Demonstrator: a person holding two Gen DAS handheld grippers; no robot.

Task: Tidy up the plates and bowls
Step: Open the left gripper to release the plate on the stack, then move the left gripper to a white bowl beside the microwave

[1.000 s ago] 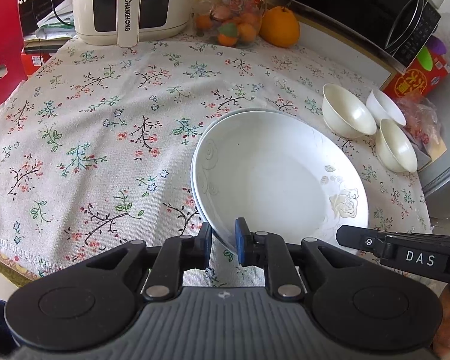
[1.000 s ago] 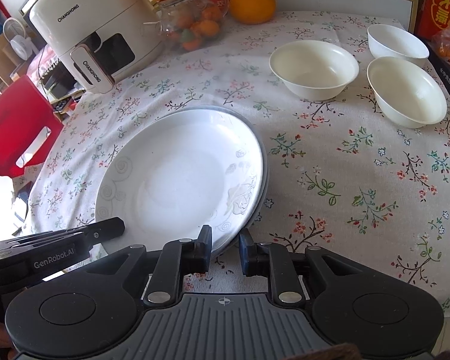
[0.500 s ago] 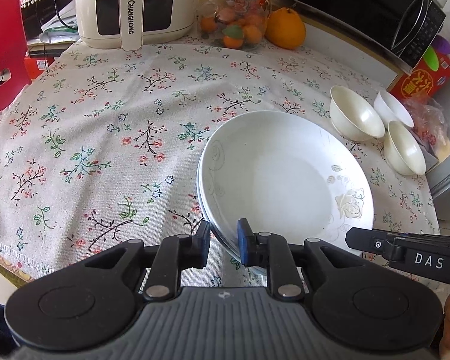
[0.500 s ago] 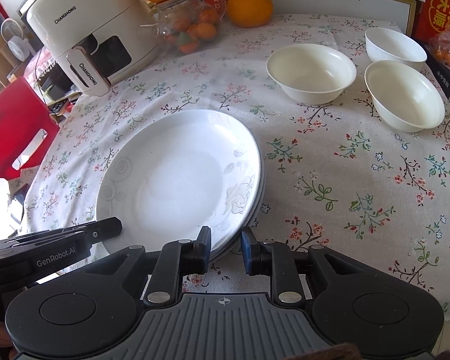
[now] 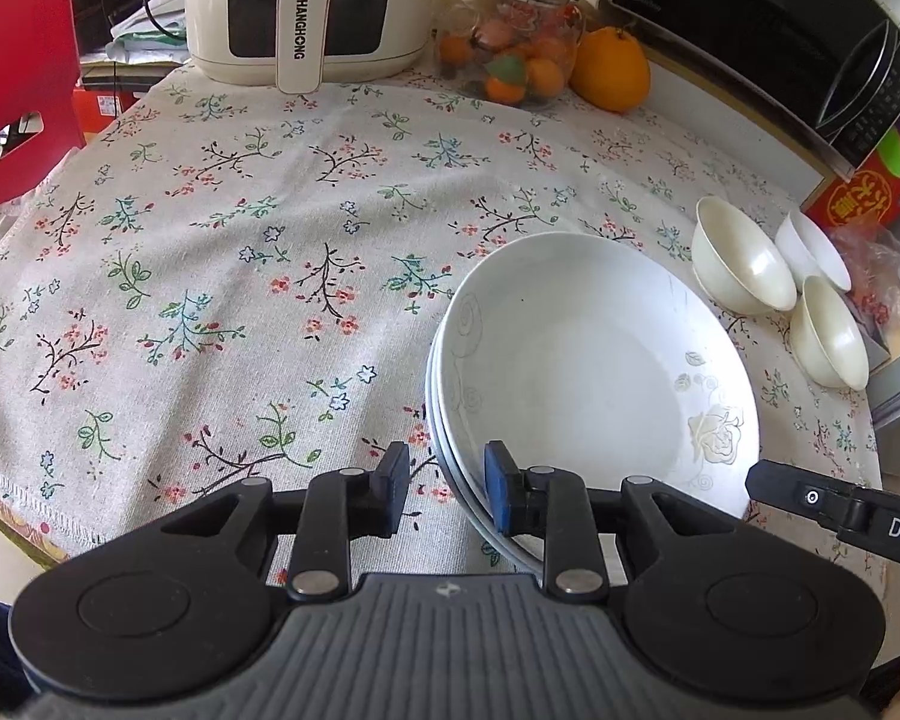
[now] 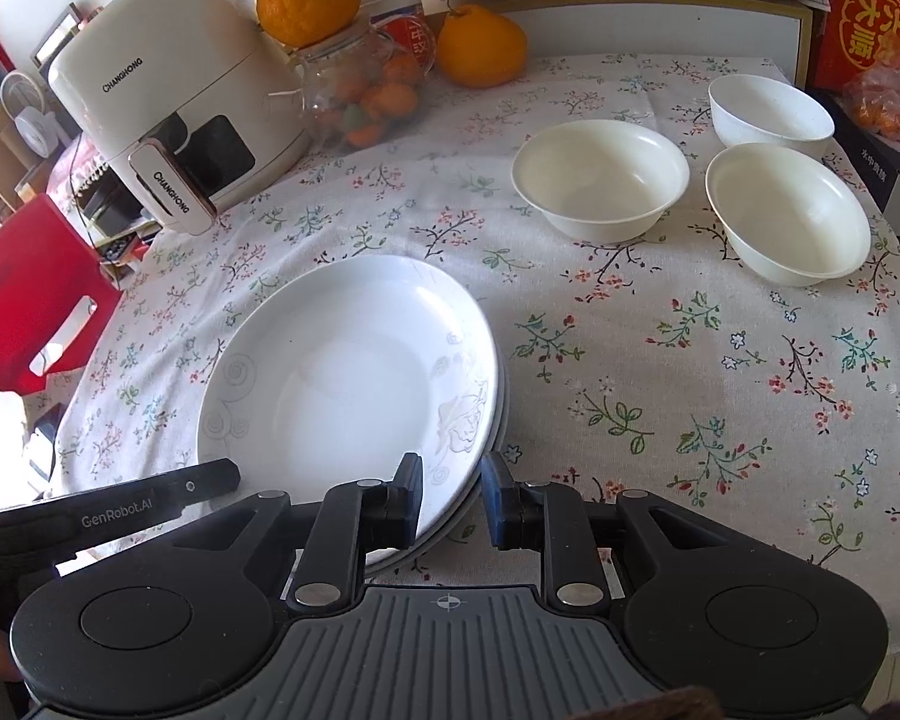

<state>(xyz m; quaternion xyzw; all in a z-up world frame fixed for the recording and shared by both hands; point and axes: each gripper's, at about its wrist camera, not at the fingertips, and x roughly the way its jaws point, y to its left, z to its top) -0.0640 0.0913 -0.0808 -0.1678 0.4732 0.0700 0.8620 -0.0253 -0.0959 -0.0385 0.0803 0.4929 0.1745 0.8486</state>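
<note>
A stack of white plates (image 5: 588, 360) with a pale rose pattern rests on the flowered tablecloth (image 5: 240, 276) near its front edge. My left gripper (image 5: 447, 489) straddles the stack's near-left rim. Its jaws are opening, and the left pad (image 5: 397, 483) stands off the rim. My right gripper (image 6: 450, 492) straddles the near-right rim of the same stack (image 6: 342, 378), its pads loose on either side. Three white bowls (image 6: 600, 174) (image 6: 768, 108) (image 6: 786, 216) stand apart at the back right.
A white air fryer (image 5: 306, 6), a glass jar of small fruit (image 5: 516, 42) and an orange (image 5: 612, 69) line the back of the table. A microwave (image 5: 780, 42) and a red box (image 5: 870, 192) are at the right. A red chair (image 5: 18, 72) stands at the left.
The top plate has settled flat onto the stack. The left jaws have spread wider and its left pad has come off the rim. The right jaws have widened slightly.
</note>
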